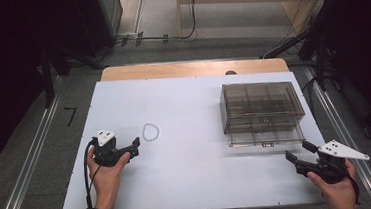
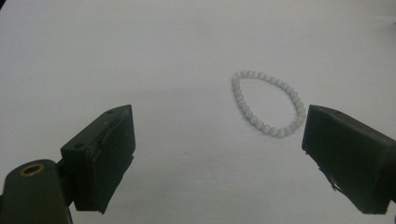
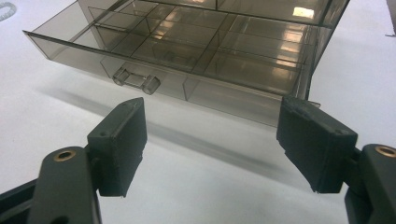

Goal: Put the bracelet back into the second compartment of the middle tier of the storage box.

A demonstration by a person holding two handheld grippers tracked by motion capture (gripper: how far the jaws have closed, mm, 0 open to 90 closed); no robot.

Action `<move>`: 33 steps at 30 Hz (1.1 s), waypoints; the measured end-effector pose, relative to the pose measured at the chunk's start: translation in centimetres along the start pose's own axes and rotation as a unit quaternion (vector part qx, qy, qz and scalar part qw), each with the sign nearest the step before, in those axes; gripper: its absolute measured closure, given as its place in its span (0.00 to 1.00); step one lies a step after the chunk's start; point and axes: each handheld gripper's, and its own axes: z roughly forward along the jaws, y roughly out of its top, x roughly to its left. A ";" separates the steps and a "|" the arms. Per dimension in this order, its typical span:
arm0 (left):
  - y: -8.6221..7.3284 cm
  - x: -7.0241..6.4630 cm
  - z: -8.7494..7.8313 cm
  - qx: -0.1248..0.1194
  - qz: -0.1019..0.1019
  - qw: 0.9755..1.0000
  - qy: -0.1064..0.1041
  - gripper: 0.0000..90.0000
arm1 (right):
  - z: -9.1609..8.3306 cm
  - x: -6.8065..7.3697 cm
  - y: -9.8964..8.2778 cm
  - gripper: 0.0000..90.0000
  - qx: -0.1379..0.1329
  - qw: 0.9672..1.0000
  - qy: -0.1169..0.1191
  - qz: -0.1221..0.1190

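Two grippers sit at our near edge of the white table [image 1: 194, 179], each held in one of our hands. Our right gripper [image 3: 212, 140] has its jaws spread wide and empty, facing the pulled-out bottom drawer [image 3: 154, 58] of the smoky clear drawer box [image 1: 262, 111]; the drawer's small handle [image 3: 136, 80] lies just ahead of the left jaw, not touched. Our left gripper [image 2: 217, 154] is likewise wide open and holds nothing. Just beyond it, nearer its right jaw, a bracelet of white beads [image 2: 267, 102] lies flat on the table, apart from both jaws. In the high view the bracelet [image 1: 150, 132] rests left of centre, well apart from the box.
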 end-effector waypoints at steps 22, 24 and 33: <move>0.8 -0.6 1.5 0.006 0.006 1.000 0.008 0.14 | 0.1 0.0 0.0 0.25 0.002 1.000 0.000 0.000; 1.0 -0.9 1.7 0.005 0.009 1.000 0.007 0.14 | 0.1 0.0 0.0 0.25 0.002 1.000 0.001 -0.002; 1.3 -1.7 2.4 0.010 0.014 1.000 0.001 0.15 | 0.1 0.0 0.0 0.25 0.002 1.000 0.000 0.000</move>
